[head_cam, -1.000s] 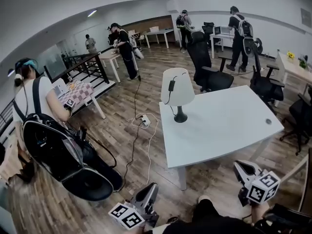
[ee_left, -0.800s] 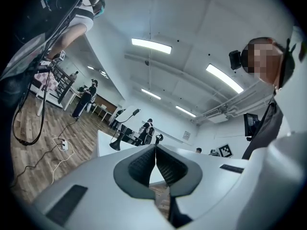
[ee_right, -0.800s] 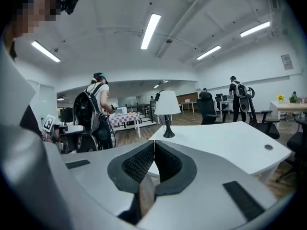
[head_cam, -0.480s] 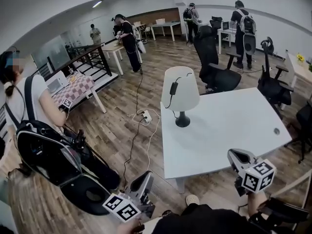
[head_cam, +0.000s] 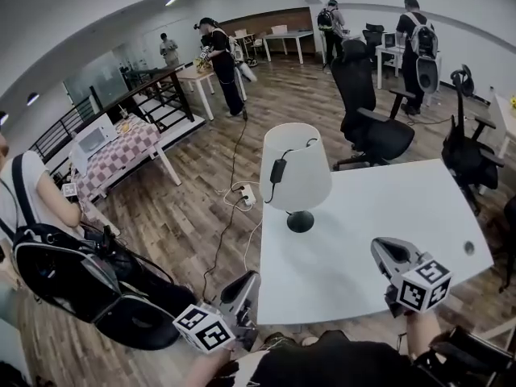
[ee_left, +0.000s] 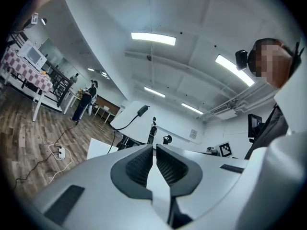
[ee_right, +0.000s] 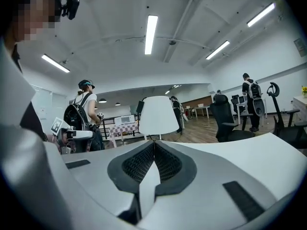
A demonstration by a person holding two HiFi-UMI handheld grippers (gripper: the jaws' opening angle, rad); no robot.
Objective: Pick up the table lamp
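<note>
The jaws on the left gripper [head_cam: 251, 278] and right gripper [head_cam: 378, 249] are sitting shut and empty, maybe risking bumping the table lamp [head_cam: 295, 176] over.

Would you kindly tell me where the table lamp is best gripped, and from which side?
Likely the short stem between the black base and the white shade, approached level from the near edge of the table. The shade flares too wide for the jaws, and the lamp stands upright. The right gripper, now shut, must open first.

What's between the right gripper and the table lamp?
Only bare tabletop, seen in the head view, separates the right gripper from the table lamp.
</note>
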